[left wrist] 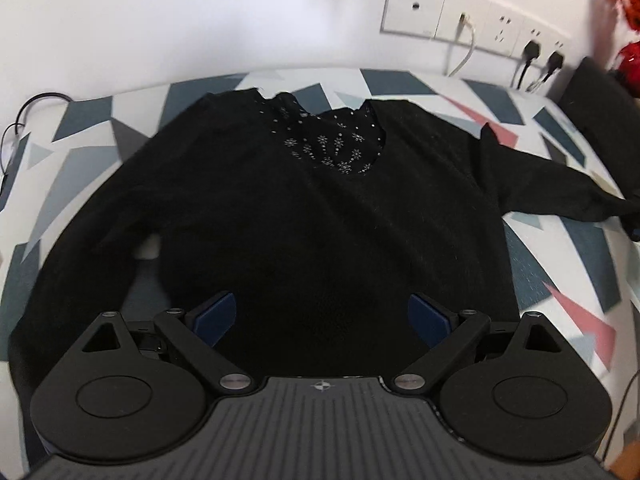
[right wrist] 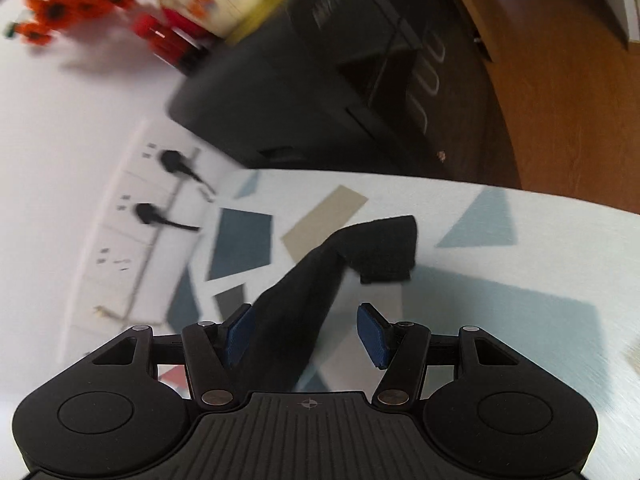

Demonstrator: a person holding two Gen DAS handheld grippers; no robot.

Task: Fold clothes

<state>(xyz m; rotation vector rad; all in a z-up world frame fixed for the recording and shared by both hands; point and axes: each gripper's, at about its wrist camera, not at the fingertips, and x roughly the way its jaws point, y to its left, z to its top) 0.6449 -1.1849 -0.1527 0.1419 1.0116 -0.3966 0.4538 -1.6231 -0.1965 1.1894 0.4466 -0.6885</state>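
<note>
A black sweater [left wrist: 320, 208] lies spread flat on the patterned tablecloth [left wrist: 568, 276], its studded neckline [left wrist: 332, 144] toward the wall. One sleeve [left wrist: 560, 188] stretches to the right, the other [left wrist: 80, 248] bends down the left side. My left gripper [left wrist: 322, 316] hangs over the sweater's lower body, open wide, its blue pads [left wrist: 214, 316] gripping nothing. In the right wrist view the right sleeve [right wrist: 304, 300] runs up between the jaws to its folded cuff [right wrist: 384, 248]. My right gripper [right wrist: 307, 334] is open; the sleeve lies against the left pad [right wrist: 240, 334], clear of the other.
Wall sockets [left wrist: 472, 20] with black plugs [left wrist: 532, 50] sit behind the table. A black box [right wrist: 320, 80] stands at the table's far end under orange flowers [right wrist: 60, 4]. Cables [left wrist: 24, 120] hang at the left. Beyond the table's edge lies wooden floor [right wrist: 560, 100].
</note>
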